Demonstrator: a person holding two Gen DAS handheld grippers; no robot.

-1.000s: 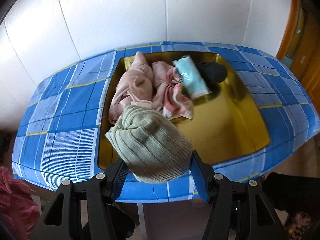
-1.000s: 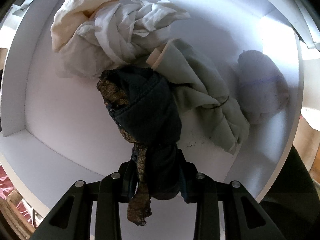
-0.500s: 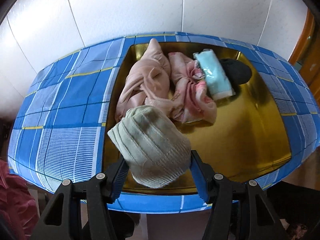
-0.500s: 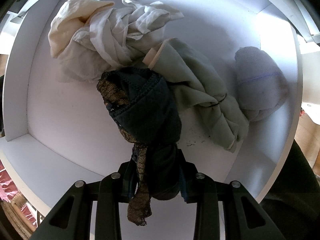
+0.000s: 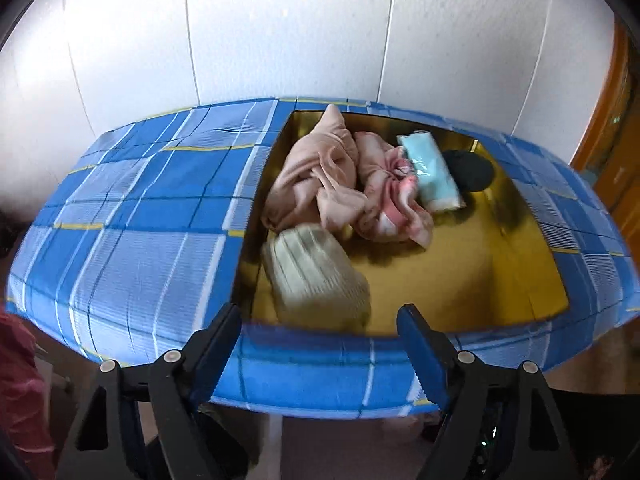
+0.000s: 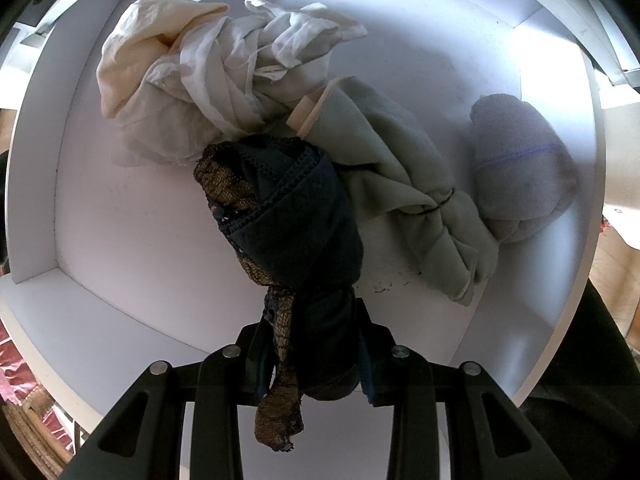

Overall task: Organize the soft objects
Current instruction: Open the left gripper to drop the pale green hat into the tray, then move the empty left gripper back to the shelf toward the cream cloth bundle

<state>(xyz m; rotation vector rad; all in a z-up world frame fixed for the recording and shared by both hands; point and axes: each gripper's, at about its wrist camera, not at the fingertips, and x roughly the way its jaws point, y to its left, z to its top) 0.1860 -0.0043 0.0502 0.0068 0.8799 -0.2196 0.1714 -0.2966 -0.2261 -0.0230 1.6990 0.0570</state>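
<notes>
In the left wrist view my left gripper (image 5: pixel 320 320) is opening and its blue pads no longer touch the pale green knit hat (image 5: pixel 316 276). The hat lies blurred in the near left corner of the gold tray (image 5: pixel 460 280), beyond the fingertips. Behind it lie a pink garment (image 5: pixel 316 176), a pink patterned cloth (image 5: pixel 388 196), a light blue pack (image 5: pixel 430 172) and a black item (image 5: pixel 472 170). In the right wrist view my right gripper (image 6: pixel 312 344) is shut on a dark navy cloth with gold lace (image 6: pixel 292 232) above a white drawer (image 6: pixel 120 248).
The tray sits sunk in a blue checked tablecloth (image 5: pixel 140 232) against a white panelled wall. The drawer also holds a cream and white bundle (image 6: pixel 208 76), a pale green tied cloth (image 6: pixel 404 184) and a grey rolled sock (image 6: pixel 516 172). Its left half is bare.
The left gripper's jaws spread apart and let go of the knit hat, which dropped into the tray's near left corner. The right gripper and its dark cloth have stayed still.
</notes>
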